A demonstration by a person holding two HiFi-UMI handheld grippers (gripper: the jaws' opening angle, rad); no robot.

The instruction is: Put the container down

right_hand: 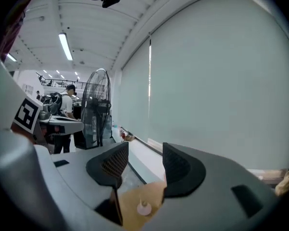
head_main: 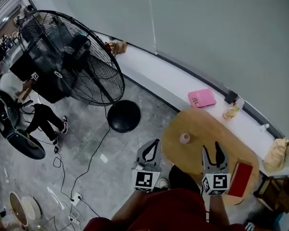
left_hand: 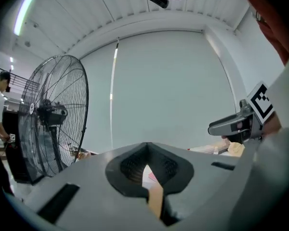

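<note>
your left tool (head_main: 154, 145) hangs over the grey floor (head_main: 101, 177), just off the near left edge of the round wooden surface (head_main: 216, 129). in the left gripper view its jaws meet at the tips. treat it as closed with nothing gripped. only a sliver of wood and a patch of pink show through the hollow behind the tips.

your right tool (head_main: 213, 153) is over the near part of the surface. in the right gripper view its jaws stand wide apart and nothing is held between them.

the small pink container (head_main: 184, 138) stands upright on the left part of the surface. it is farther out than both tools and apart from each. in the right gripper view it appears low between the spread jaws, resting on the wood beyond them and touching neither pad.

a flat red object (head_main: 241, 179) lies at the near right edge of the surface, just beside the right tool's marker cube. a pink booklet (head_main: 201, 98) lies on the white ledge (head_main: 154, 76) beyond the surface, with a clear bag (head_main: 231, 110) to its right. a large black floor fan (head_main: 72, 57) stands at far left. its round base (head_main: 124, 116) is on the floor to the left of the surface.
</note>
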